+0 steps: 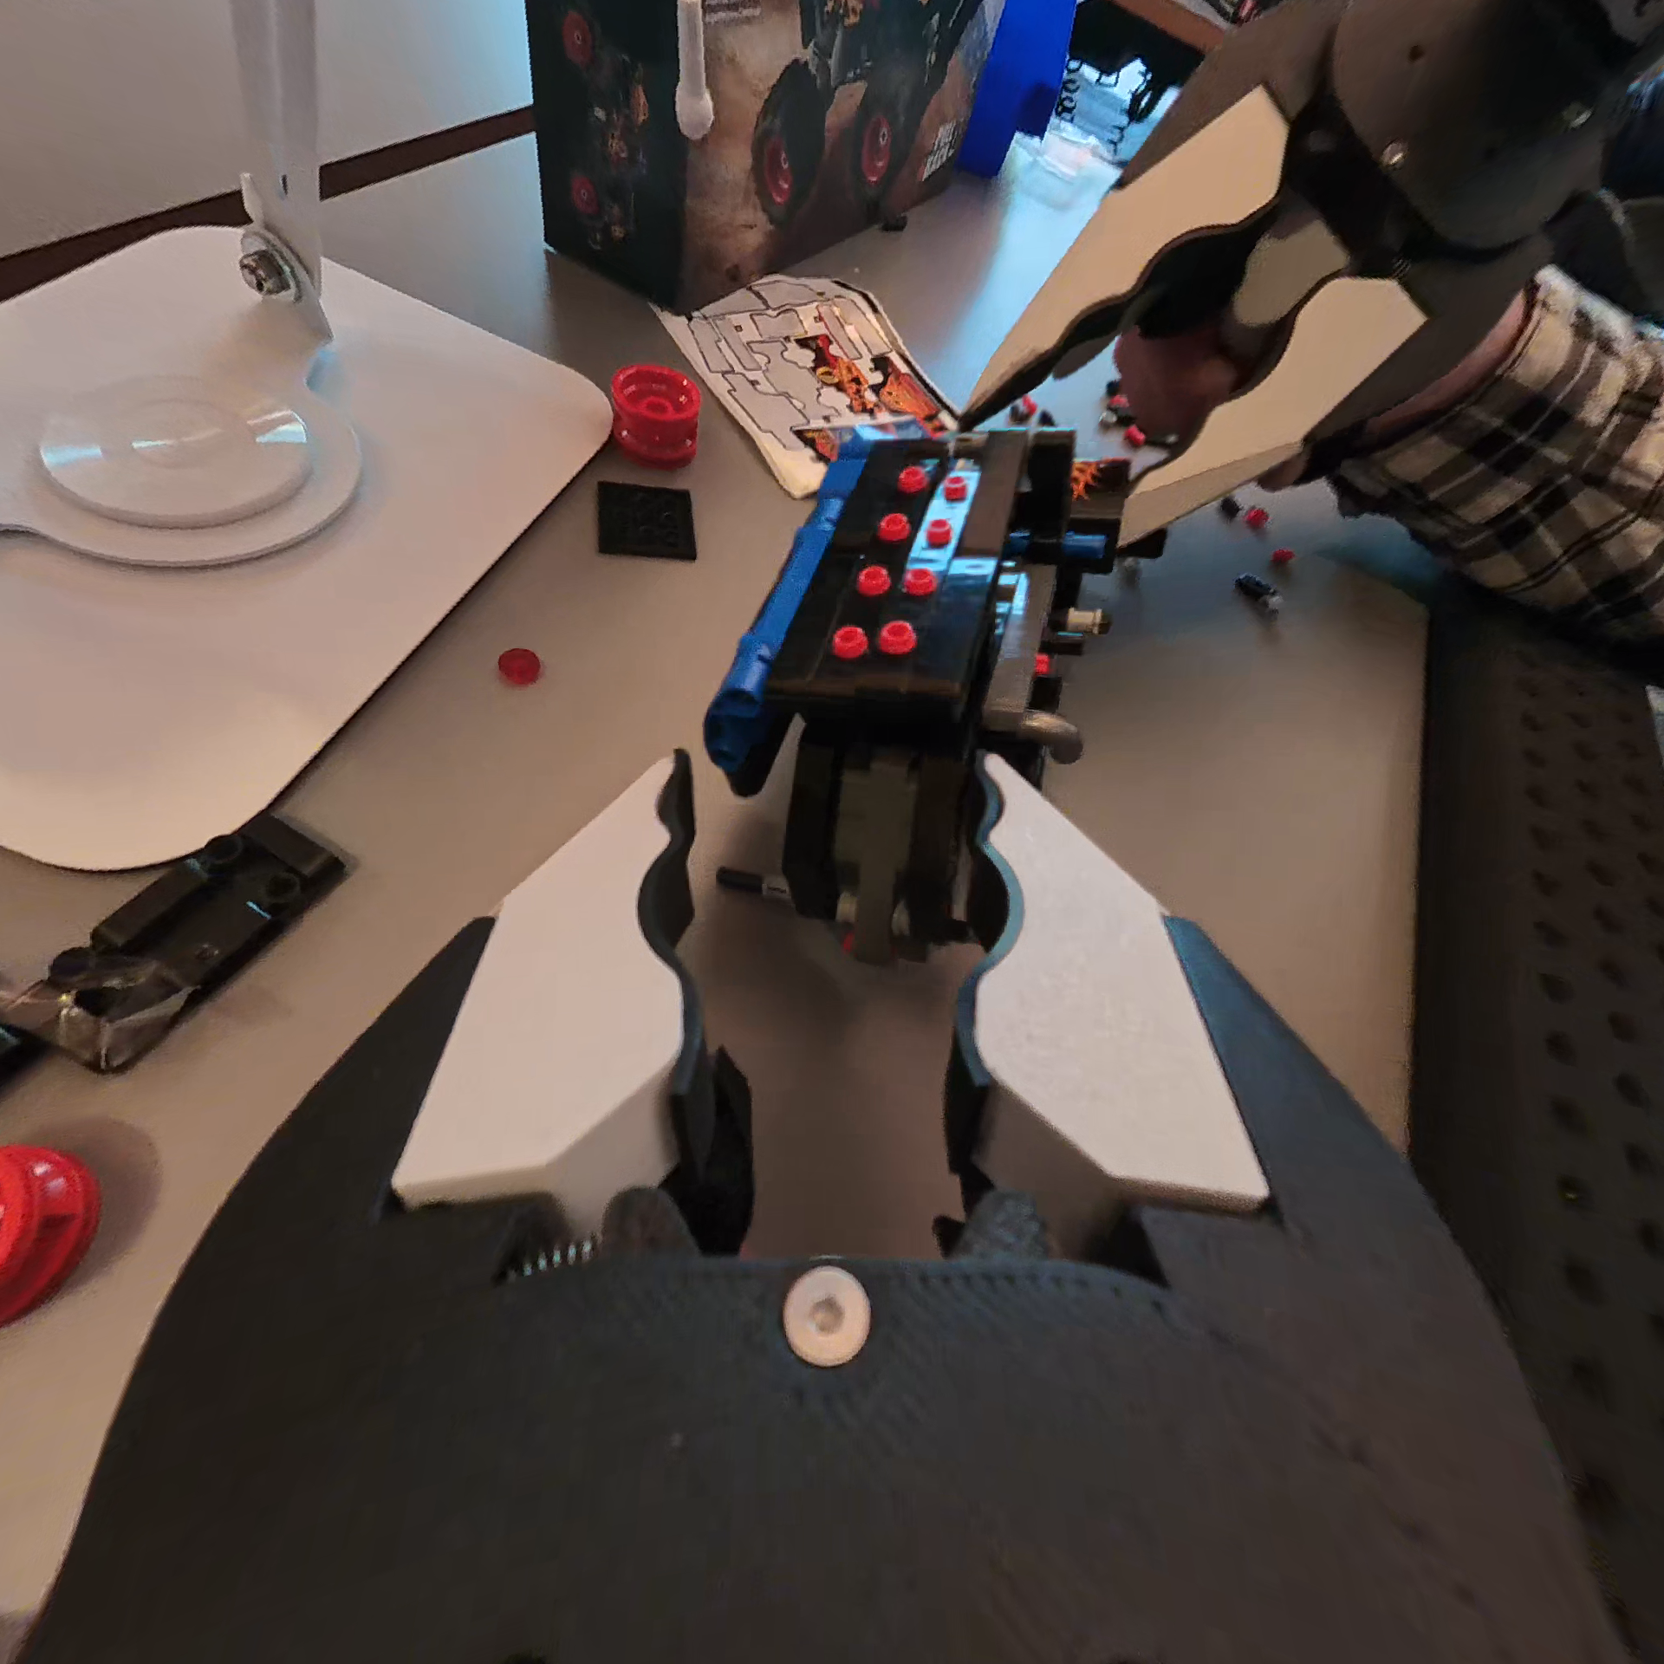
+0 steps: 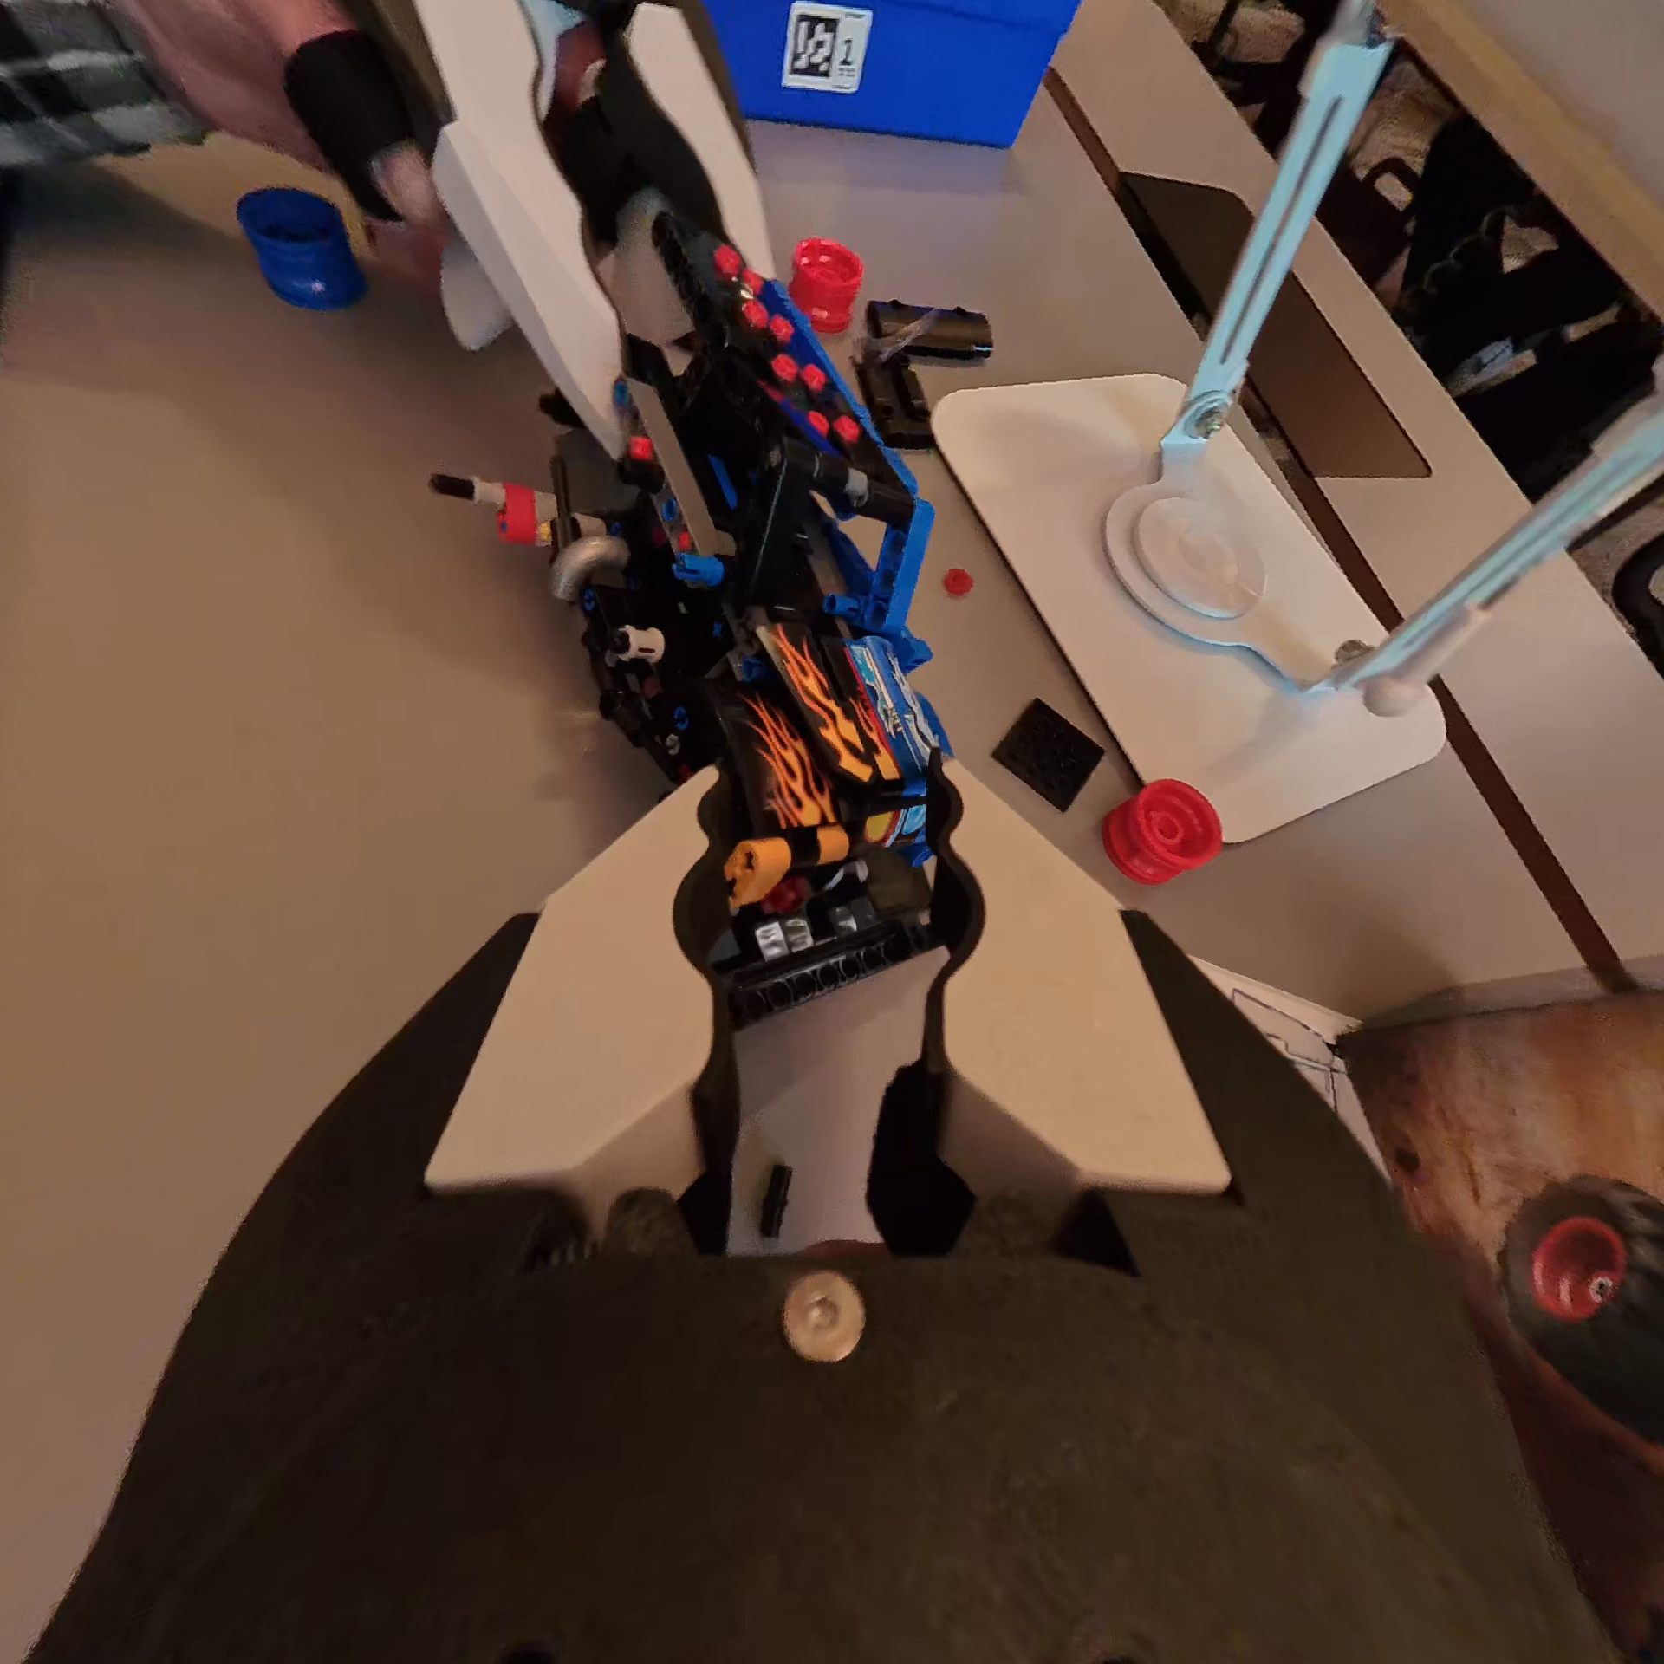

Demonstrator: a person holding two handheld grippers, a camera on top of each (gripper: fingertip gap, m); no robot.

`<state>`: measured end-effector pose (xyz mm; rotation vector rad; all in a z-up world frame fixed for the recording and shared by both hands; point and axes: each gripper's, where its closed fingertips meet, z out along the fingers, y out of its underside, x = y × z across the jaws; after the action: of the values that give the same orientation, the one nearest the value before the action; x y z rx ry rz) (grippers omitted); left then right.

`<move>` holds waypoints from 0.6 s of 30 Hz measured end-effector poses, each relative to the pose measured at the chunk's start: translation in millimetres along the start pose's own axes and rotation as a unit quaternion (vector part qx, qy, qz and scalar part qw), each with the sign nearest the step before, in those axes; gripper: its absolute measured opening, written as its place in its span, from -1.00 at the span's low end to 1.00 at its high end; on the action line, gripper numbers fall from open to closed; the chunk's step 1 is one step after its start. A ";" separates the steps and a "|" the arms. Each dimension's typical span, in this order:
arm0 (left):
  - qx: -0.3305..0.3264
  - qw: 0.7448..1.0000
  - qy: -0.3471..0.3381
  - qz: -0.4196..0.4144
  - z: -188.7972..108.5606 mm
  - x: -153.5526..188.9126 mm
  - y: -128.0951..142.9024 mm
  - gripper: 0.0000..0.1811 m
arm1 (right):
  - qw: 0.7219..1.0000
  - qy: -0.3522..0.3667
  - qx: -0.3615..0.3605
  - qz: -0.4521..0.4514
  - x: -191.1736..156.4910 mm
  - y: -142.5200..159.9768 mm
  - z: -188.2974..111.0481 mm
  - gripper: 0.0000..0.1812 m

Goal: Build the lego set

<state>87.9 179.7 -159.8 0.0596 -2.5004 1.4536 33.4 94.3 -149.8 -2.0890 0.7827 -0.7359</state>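
Note:
The lego truck model is a black and blue chassis with red studs and flame panels, lying tilted over the grey table. My left gripper is open around its rear end. The right finger touches the model; the left finger stands clear of it. My right gripper is shut on the model's flame-panelled front end. The right gripper also shows in the left wrist view, at the model's far end. The left gripper also shows in the right wrist view.
A white lamp base, red wheel hubs, a black plate, a red stud and black parts lie to the left. The set's box and sticker sheet are behind. A blue hub and an axle piece lie beside the model. The red stud is closer to my left gripper, around 9 centimetres from its tips; the right tips are 15 centimetres off. My right wrist view looks at it from another angle.

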 end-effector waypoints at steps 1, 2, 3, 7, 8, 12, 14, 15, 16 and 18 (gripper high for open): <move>-0.005 1.000 -0.006 0.008 -1.0 -2.5 2.4 -0.36 | 1.000 -0.006 -0.004 -0.007 -4.0 -0.4 0.3 -0.54; -0.009 1.000 -0.014 0.015 -2.0 -5.9 4.6 -0.37 | 1.000 -0.012 -0.008 -0.013 -8.0 -1.0 0.6 -0.54; -0.010 1.000 -0.017 0.018 -3.3 -8.3 5.9 -0.38 | 1.000 -0.017 -0.009 -0.018 -11.9 -2.5 0.7 -0.53; -0.030 0.998 -0.042 0.026 -6.4 -20.3 15.5 -0.42 | 0.998 -0.057 -0.010 -0.031 -33.6 -8.3 1.5 -0.53; -0.032 0.998 -0.050 0.027 -7.2 -23.3 16.7 -0.44 | 0.997 -0.070 -0.007 -0.031 -39.6 -9.9 1.8 -0.54; -0.030 0.996 -0.074 0.027 -11.7 -31.6 16.0 -0.44 | 0.994 -0.101 0.002 -0.033 -51.1 -14.4 -1.1 -0.58; -0.027 0.996 -0.084 0.030 -13.2 -34.5 14.9 -0.45 | 0.995 -0.095 0.007 -0.023 -46.9 -16.3 -3.4 -0.58; -0.027 0.995 -0.087 0.030 -13.5 -35.7 14.9 -0.44 | 0.996 -0.089 0.007 -0.011 -42.5 -16.2 -4.3 -0.56; -0.026 0.995 -0.091 0.030 -13.5 -36.8 14.5 -0.44 | 0.997 -0.080 0.003 0.006 -36.2 -14.5 -4.4 -0.51; -0.022 0.994 -0.101 0.032 -12.7 -39.6 12.9 -0.45 | 0.996 -0.072 -0.023 0.036 -28.4 -4.3 -2.2 -0.40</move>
<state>126.6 193.7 -174.0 0.1240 -2.7173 1.4850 14.8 116.2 -151.9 -2.1178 0.7969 -0.5252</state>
